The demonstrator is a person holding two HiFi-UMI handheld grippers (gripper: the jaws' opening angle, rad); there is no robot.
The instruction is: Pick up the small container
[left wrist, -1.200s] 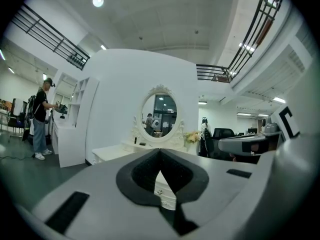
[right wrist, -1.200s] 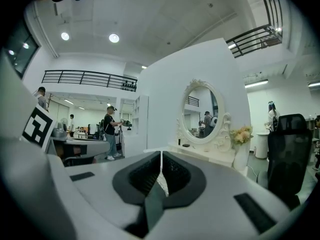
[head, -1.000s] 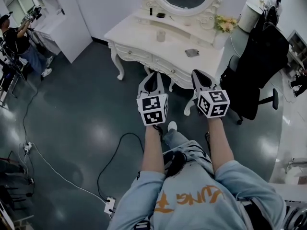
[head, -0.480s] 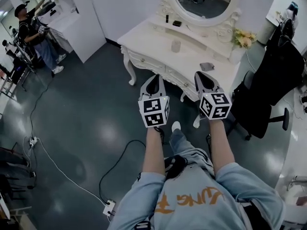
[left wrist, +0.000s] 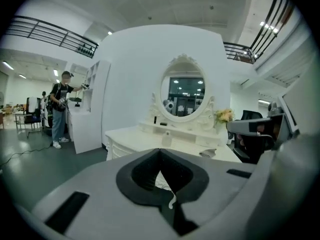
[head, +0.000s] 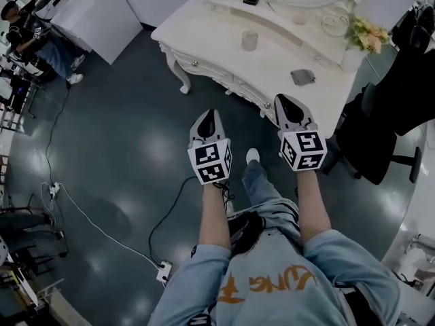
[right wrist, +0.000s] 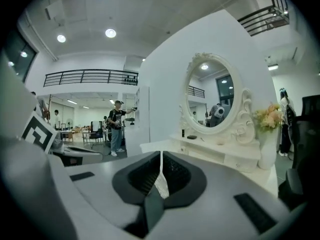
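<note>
Left gripper (head: 209,117): jaws together at the tips, nothing between them. Its own view shows only a sliver of white furniture through the slot behind the tips. Right gripper (head: 287,104): also closed, empty. Both are held level over the dark floor (head: 129,148), at mid-frame in the head view, short of the table edge.

Beyond them is the white dressing table (head: 204,26), running across the top of the frame. The small container (head: 249,41) (pale, translucent, cup-like) stands upright at upper centre, alone on the tabletop and well apart from both grippers. In the left gripper view it sits just above the jaw tips, at (left wrist: 166,138). A flat grey item (head: 303,77) lies to its right, nearer the front edge. Flowers (head: 367,34) stand at upper right, and a black chair (head: 401,100) at the right edge.

Step in hand, as I judge it: the approach, with no grasp begun.

To do it well:
- Close in on the table first.
- Part the jaws before arriving, not at the container.
- The right gripper looks the nearer line.
- Come in level from the front and straddle the walls low down.
- Squeeze gently, since a light cup may tip or skid.
- Lift straight up.
</note>
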